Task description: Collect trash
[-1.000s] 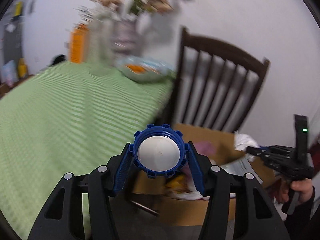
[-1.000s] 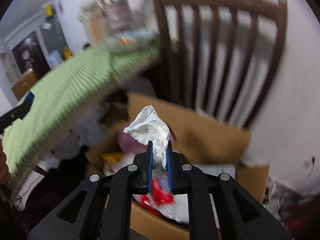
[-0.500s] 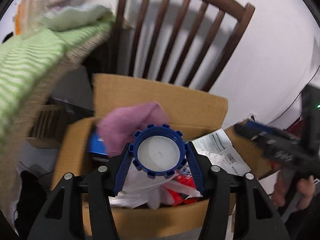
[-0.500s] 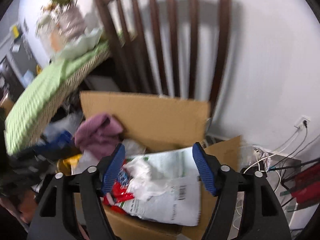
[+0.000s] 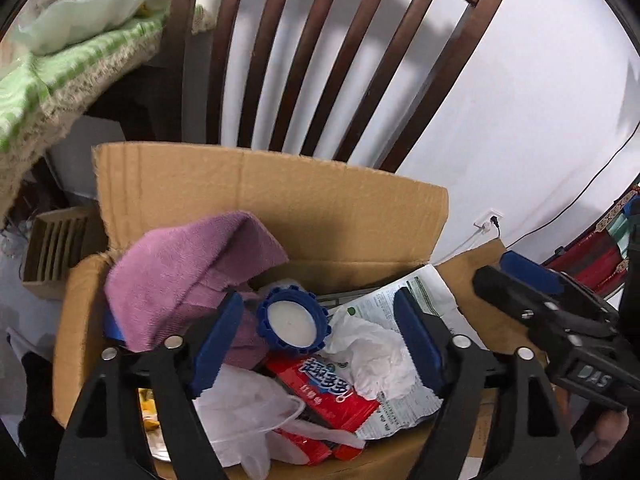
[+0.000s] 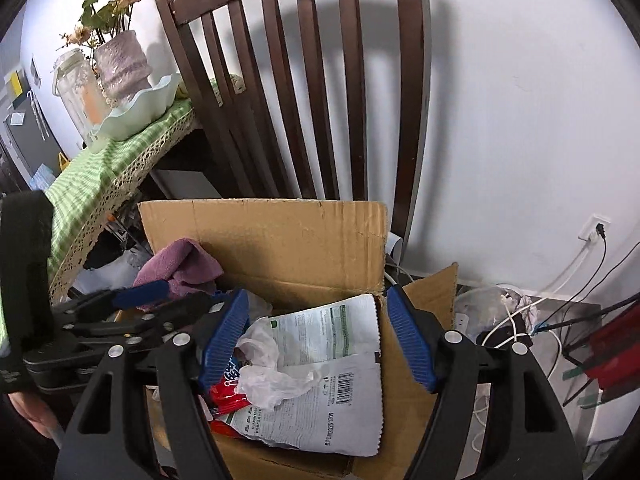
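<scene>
Dark wooden chair point(image 5: 320, 60) stands behind an open cardboard box point(image 5: 280, 208) of trash, tabletop point(image 6: 120, 152) with green cloth to the left. Left claw point(image 5: 316, 344) hangs over the box, jaws spread wide, gripping nothing — blue lid point(image 5: 292, 322) lies between its fingers, apart from both pads, resting on a purple cloth point(image 5: 188, 268) and red wrapper point(image 5: 328, 388). Right claw point(image 6: 316, 344) is also over the box, jaws wide and empty — crumpled white tissue point(image 6: 268, 372) just below, on a printed bag point(image 6: 332, 364).
</scene>
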A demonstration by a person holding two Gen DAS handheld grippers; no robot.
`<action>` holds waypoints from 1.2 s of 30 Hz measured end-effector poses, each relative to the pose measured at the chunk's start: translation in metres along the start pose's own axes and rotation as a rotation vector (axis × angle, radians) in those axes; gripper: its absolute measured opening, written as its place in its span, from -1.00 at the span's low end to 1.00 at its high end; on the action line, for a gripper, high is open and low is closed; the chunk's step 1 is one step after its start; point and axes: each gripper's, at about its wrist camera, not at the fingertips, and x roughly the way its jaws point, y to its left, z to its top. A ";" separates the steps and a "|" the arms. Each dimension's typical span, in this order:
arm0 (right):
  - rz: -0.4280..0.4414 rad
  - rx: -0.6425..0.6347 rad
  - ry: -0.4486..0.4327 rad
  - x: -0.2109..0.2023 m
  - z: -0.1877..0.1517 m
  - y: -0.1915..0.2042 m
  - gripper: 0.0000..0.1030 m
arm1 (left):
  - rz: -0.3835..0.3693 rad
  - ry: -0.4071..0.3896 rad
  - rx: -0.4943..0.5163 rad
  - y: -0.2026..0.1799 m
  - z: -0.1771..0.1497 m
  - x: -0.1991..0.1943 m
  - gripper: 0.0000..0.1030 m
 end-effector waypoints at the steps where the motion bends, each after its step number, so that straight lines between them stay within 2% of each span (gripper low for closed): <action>1: 0.004 0.000 0.003 0.001 -0.001 0.002 0.34 | 0.011 -0.012 0.005 0.001 -0.001 -0.006 0.48; 6: 0.022 -0.018 -0.002 -0.002 0.002 0.012 0.34 | 0.103 -0.036 0.043 0.008 -0.004 -0.041 0.49; 10: 0.048 -0.043 -0.036 -0.013 0.009 0.034 0.34 | 0.168 -0.137 0.004 0.027 -0.007 -0.092 0.51; 16: 0.048 -0.167 -0.122 -0.036 0.021 0.088 0.35 | 0.306 -0.317 -0.093 0.066 -0.018 -0.169 0.51; 21: 0.122 -0.219 -0.218 -0.063 0.031 0.133 0.41 | 0.441 -0.440 -0.137 0.095 -0.042 -0.231 0.51; 26: 0.210 -0.287 -0.302 -0.091 0.030 0.185 0.43 | 0.532 -0.556 -0.188 0.117 -0.071 -0.289 0.52; 32: 0.339 -0.365 -0.392 -0.124 0.011 0.251 0.49 | 0.666 -0.653 -0.190 0.127 -0.105 -0.346 0.57; 36: 0.422 -0.411 -0.423 -0.137 -0.006 0.289 0.53 | 0.709 -0.722 -0.216 0.139 -0.131 -0.382 0.62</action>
